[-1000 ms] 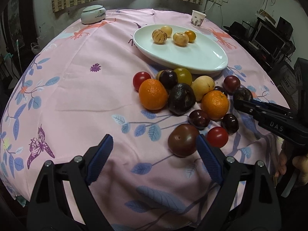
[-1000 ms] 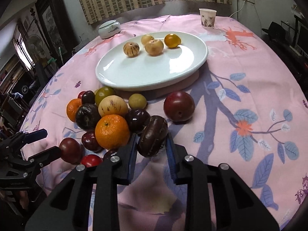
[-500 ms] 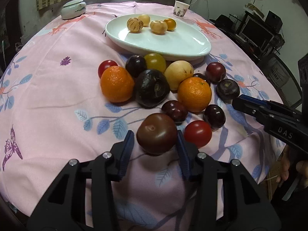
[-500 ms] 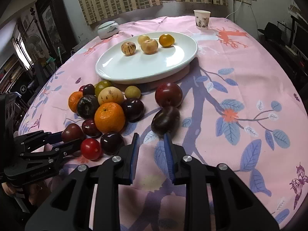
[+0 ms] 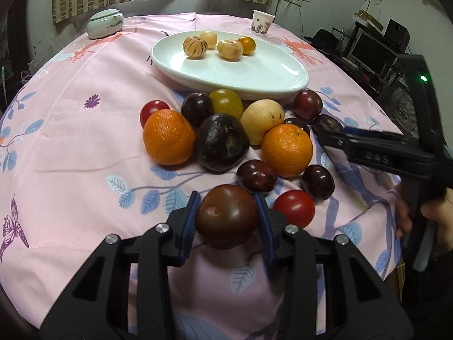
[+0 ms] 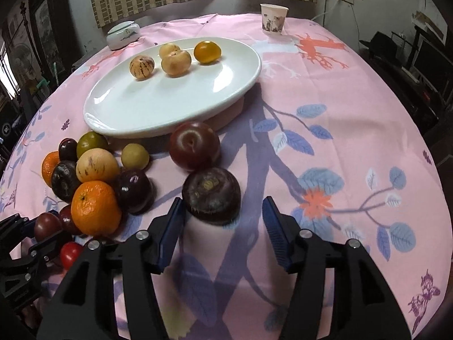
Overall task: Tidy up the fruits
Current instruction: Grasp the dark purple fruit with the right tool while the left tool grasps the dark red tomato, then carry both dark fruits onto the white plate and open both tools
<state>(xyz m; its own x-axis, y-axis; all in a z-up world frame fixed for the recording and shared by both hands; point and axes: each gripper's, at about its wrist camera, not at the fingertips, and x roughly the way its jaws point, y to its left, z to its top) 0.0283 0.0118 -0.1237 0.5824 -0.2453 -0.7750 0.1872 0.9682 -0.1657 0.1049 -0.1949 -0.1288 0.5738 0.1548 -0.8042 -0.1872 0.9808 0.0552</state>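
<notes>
A white oval plate (image 5: 254,76) holds several small yellow fruits (image 5: 230,49). A pile of fruit lies in front of it: two oranges (image 5: 168,137), dark plums (image 5: 222,146) and red tomatoes (image 5: 294,208). My left gripper (image 5: 228,222) is shut on a dark brown-red tomato (image 5: 226,218) at the near edge of the pile. My right gripper (image 6: 223,223) is open, its fingers either side of a dark purple fruit (image 6: 211,195) lying on the cloth, with a red plum (image 6: 195,144) just behind it. The plate also shows in the right wrist view (image 6: 158,104).
The round table has a pink floral cloth (image 5: 70,130). A paper cup (image 5: 262,22) and a lidded ceramic jar (image 5: 104,24) stand at the far side. The table edge drops off close to both grippers.
My left gripper closed on the dark brown-red tomato. My right gripper let go of the dark purple fruit, pulled back, then opened wide around it.
</notes>
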